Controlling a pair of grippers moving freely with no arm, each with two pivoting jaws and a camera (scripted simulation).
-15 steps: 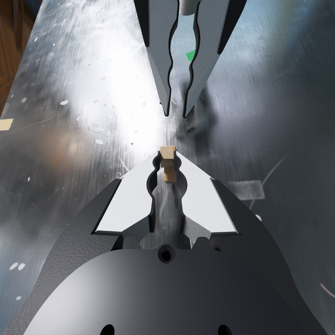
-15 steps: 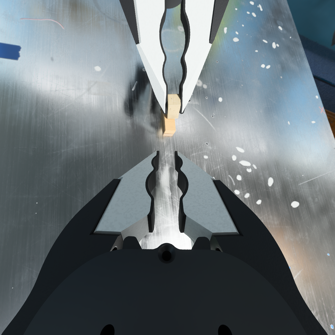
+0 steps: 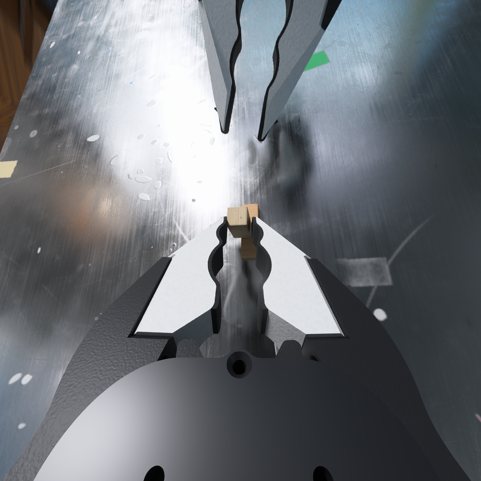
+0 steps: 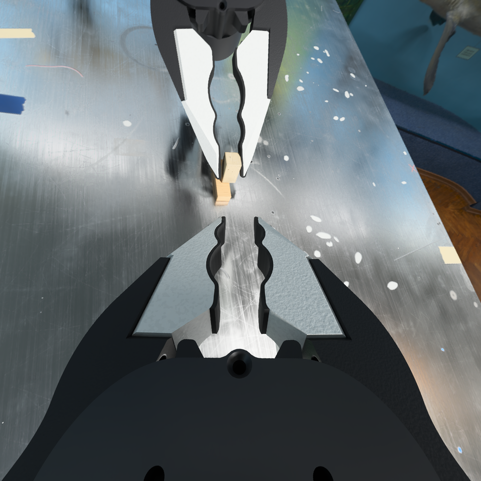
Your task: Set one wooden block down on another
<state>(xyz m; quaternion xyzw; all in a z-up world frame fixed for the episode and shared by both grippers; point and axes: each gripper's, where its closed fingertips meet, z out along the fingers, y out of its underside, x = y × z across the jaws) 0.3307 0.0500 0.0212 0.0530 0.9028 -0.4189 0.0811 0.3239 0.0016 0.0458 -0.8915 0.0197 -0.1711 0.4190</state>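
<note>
A pale wooden block (image 3: 237, 221) sits between the tips of my left gripper (image 3: 240, 221), over a second, more orange wooden block (image 3: 247, 248) that stands on the metal table (image 3: 104, 234). The upper block is offset to the left of the lower one. It lies against the left finger, with a small gap to the right finger. The right wrist view shows the same stack: upper block (image 4: 231, 166), lower block (image 4: 222, 192), left gripper (image 4: 231, 174) above them. My right gripper (image 4: 239, 220) is open and empty, facing the stack; it also shows in the left wrist view (image 3: 242, 135).
Tape patches lie on the table: green (image 3: 316, 61), grey (image 3: 364, 272), beige (image 3: 7, 169) and blue (image 4: 11, 104). The table edge runs along the right of the right wrist view, with wooden floor (image 4: 455, 208) beyond. White paint flecks dot the surface.
My left gripper's fingers have parted a little, so they no longer pinch the upper block. My right gripper has drawn back from the stack and opened slightly wider.
</note>
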